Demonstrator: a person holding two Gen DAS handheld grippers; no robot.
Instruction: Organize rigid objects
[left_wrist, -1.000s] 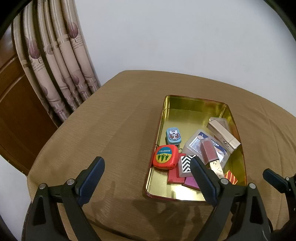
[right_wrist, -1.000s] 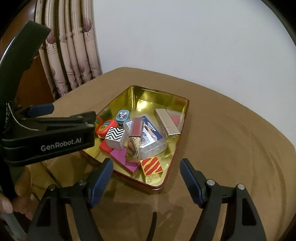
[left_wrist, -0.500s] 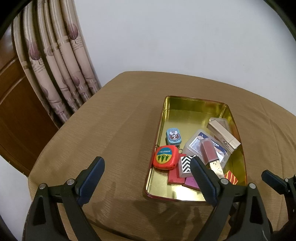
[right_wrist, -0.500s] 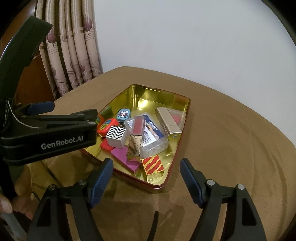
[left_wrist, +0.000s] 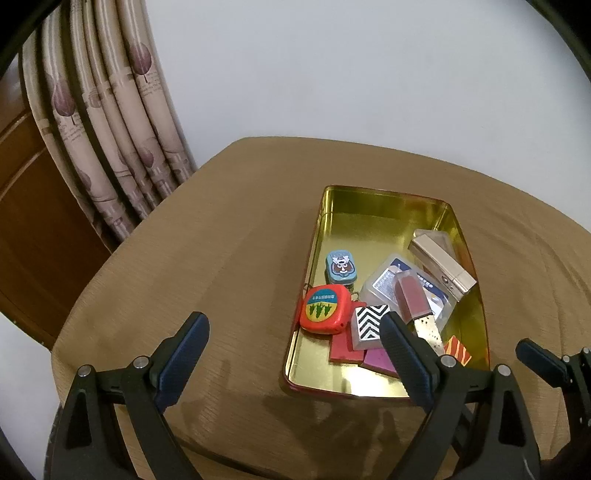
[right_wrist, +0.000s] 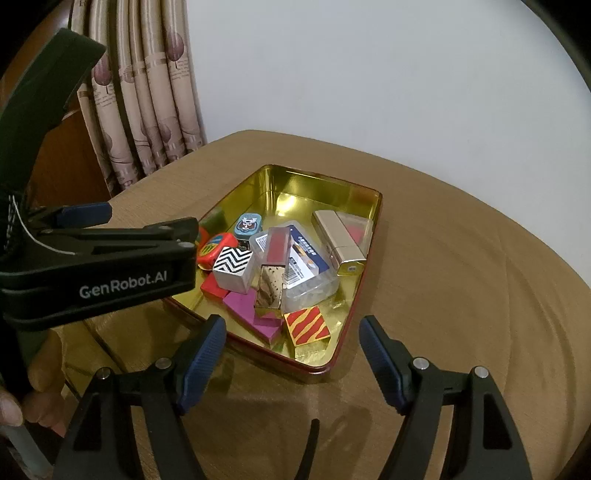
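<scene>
Both claws, left claw (left_wrist: 295, 354) and right claw (right_wrist: 291, 350), spread, empty, near tin (right_wrist: 364, 266) front rim; negligible shift since earlier frames; objects all inside tin

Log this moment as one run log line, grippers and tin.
left gripper: open, empty | right gripper: open, empty | gold tin: on table, small objects piled at near end | phase: hovering before tin, no grasp

I see tin (left_wrist: 384, 389): glossy gold metal inside, mirror-like, red rim. Tablecloth (left_wrist: 221, 266): matt tan woven cloth, fine ribbing. Tape measure (left_wrist: 324, 309): shiny red plastic. Case (right_wrist: 314, 284): clear smooth plastic. Lighter (right_wrist: 338, 242): brushed pale-gold metal. Curtain (left_wrist: 110, 122): printed cloth, slight sheen. My gripper pads (right_wrist: 201, 360): ribbed blue rubber-like, matt.
</scene>
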